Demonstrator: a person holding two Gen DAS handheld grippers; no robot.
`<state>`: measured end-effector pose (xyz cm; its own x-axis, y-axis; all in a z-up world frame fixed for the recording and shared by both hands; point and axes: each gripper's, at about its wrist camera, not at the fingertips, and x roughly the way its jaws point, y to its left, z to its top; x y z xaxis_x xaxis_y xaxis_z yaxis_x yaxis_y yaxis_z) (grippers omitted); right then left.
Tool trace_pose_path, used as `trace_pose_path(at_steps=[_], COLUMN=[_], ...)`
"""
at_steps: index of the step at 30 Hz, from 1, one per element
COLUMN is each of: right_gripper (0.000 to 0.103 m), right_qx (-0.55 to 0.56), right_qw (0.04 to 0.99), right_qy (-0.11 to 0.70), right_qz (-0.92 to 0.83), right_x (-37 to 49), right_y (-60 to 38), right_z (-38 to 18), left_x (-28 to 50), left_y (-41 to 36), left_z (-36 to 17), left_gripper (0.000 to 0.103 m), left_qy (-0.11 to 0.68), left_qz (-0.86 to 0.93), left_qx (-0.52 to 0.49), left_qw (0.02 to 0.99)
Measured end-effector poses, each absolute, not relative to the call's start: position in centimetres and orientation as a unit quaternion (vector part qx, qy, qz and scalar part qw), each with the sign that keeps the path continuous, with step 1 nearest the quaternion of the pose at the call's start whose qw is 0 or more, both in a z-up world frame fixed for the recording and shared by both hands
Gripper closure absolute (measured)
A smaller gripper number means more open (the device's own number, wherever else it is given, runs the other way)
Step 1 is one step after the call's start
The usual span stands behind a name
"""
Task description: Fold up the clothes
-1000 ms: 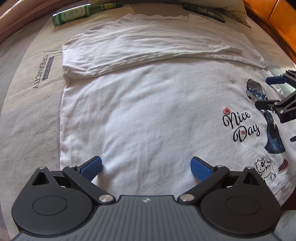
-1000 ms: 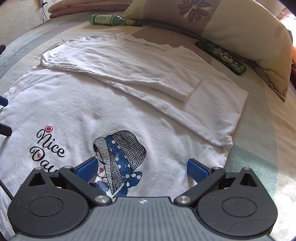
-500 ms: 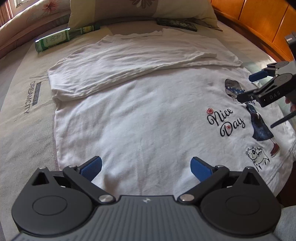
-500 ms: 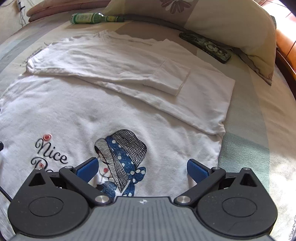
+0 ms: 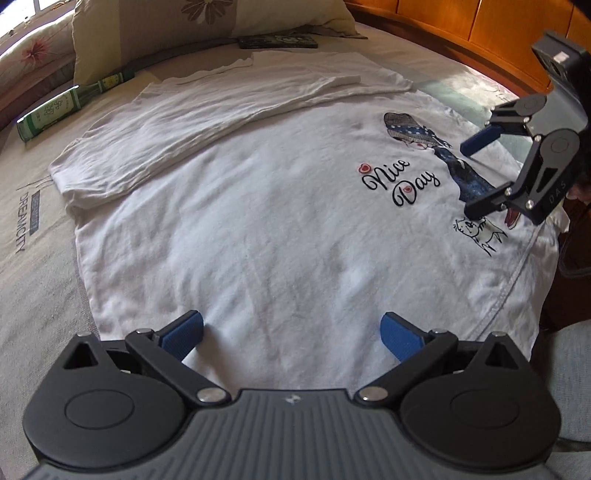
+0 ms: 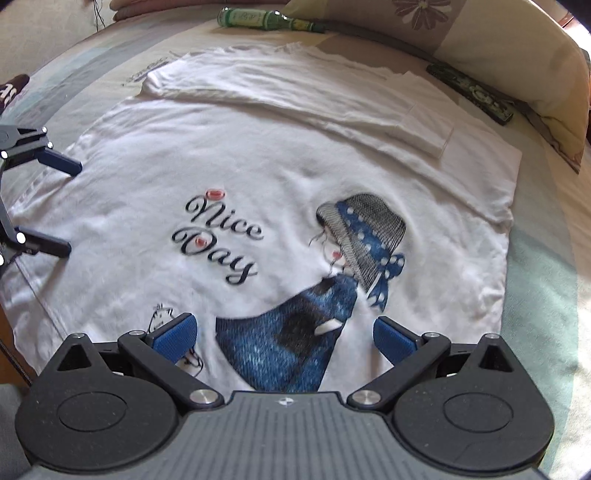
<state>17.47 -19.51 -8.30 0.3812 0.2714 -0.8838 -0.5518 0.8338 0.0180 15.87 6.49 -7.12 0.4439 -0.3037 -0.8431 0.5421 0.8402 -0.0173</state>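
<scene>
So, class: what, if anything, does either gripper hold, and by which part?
Nothing: the left gripper and right gripper both hang open above the white T-shirt.

The shirt lay spread on the bed, its far part folded over, with a bottle and pillow behind it

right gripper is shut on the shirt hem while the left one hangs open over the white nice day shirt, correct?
Not quite: the right gripper is open too, its blue pads apart over the printed figure and pinching no cloth, as the right wrist view shows. The left gripper does hang open over the white Nice Day shirt.
</scene>
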Motion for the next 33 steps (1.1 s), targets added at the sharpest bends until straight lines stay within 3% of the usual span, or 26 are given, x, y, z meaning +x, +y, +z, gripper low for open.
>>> trace_pose_path(at_steps=[8,22,33], right_gripper=[0.000,0.000,0.000], right_qx=[-0.101,-0.140,-0.142], right_qw=[0.845,0.823,0.824], right_qy=[0.450,0.456,0.456], right_qz=[0.269,0.308,0.304], right_x=[17.3,18.2,18.2], right_y=[-20.5,-20.6,-20.4], right_z=[-7.7,-8.6,-8.5], left_x=[16.1,16.9,17.3], left_y=[5.6,5.2,4.5], left_z=[-6.9,-7.4,-7.5], left_gripper=[0.002,0.001,0.001], left_qy=[0.447,0.458,0.465], left_qz=[-0.236,-0.195,-0.207], left_qx=[0.116,0.078,0.121], left_qw=[0.855,0.864,0.852])
